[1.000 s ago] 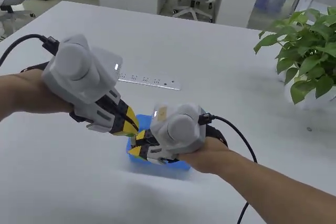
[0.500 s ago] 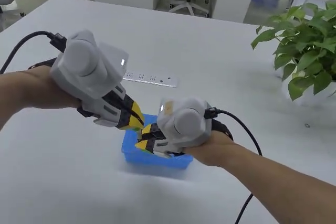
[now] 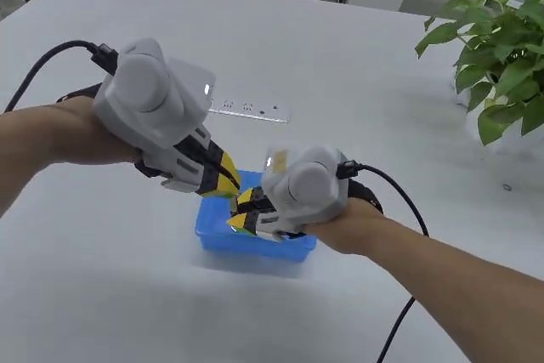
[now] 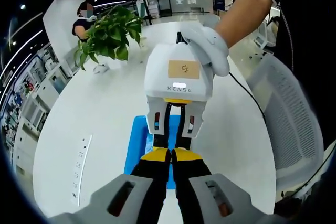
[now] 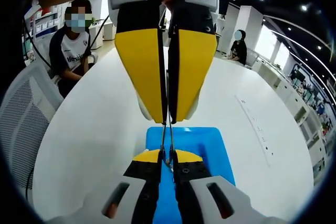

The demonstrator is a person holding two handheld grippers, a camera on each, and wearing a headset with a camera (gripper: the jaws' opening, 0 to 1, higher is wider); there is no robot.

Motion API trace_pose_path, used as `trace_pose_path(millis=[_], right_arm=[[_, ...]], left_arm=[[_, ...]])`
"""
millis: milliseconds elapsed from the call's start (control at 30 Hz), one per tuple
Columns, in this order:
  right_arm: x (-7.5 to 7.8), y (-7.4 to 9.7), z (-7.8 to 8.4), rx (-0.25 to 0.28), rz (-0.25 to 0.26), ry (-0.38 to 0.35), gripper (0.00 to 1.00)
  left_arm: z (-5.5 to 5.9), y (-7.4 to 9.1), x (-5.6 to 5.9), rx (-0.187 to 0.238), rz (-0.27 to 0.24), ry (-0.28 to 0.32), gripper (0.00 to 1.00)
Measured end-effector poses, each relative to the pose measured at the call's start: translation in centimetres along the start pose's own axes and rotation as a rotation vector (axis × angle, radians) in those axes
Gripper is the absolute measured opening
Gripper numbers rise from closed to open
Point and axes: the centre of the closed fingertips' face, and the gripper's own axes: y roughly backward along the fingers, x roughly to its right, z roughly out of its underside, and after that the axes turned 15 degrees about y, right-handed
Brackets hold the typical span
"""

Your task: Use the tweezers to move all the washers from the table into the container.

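Tip-to-tip meeting of the left gripper [image 3: 223,183] and right gripper [image 3: 240,217] above the blue container [image 3: 217,240], which sits on the white table [image 3: 357,125]; both sets of yellow jaw tips hang over its open top, the left slightly higher. In the right gripper view the tweezers [image 5: 167,137] appear as two thin metal arms running from the slot between the left gripper's jaws down into the slot between the right gripper's own; the arms lie close together with a narrow gap, drawing nearer toward the right gripper. The left jaws are pressed onto the tweezers; the right jaws stand close about the lower end, but whether they actually squeeze it cannot be told. Whether the arms are pinching a washer is likewise too small to tell. A power strip [image 3: 251,110] lies well beyond the container; a plant [image 3: 501,57] stands at the far right.

Step in hand, by judgement: the delivery phase, tool positioned over the container for a drop. The next move calls for easing the pressure so the arms spread and any washer falls inside the walls; the tips should stay low and centred to keep a small, light part from bouncing out; then the tool returns to the table.
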Motion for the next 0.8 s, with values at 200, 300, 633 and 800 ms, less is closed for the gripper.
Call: trace_pose_path(millis=[200, 300, 633, 800], right_arm=[[0.1, -0.5, 1.3, -0.003, -0.009, -0.014, 0.1], [0.2, -0.8, 1.8, -0.006, -0.014, -0.021, 0.1], [0.3, -1.6, 3.1, -0.011, -0.028, -0.038, 0.1], [0.2, -1.8, 3.4, -0.012, -0.033, -0.039, 0.1]], left_arm=[[0.4, -1.1, -0.6, -0.004, 0.008, 0.007, 0.06], [0.6, -1.5, -1.0, -0.006, 0.011, 0.012, 0.06], [1.3, -2.9, -2.1, -0.012, 0.018, 0.024, 0.06], [1.5, -3.1, -2.2, -0.014, 0.02, 0.029, 0.06]])
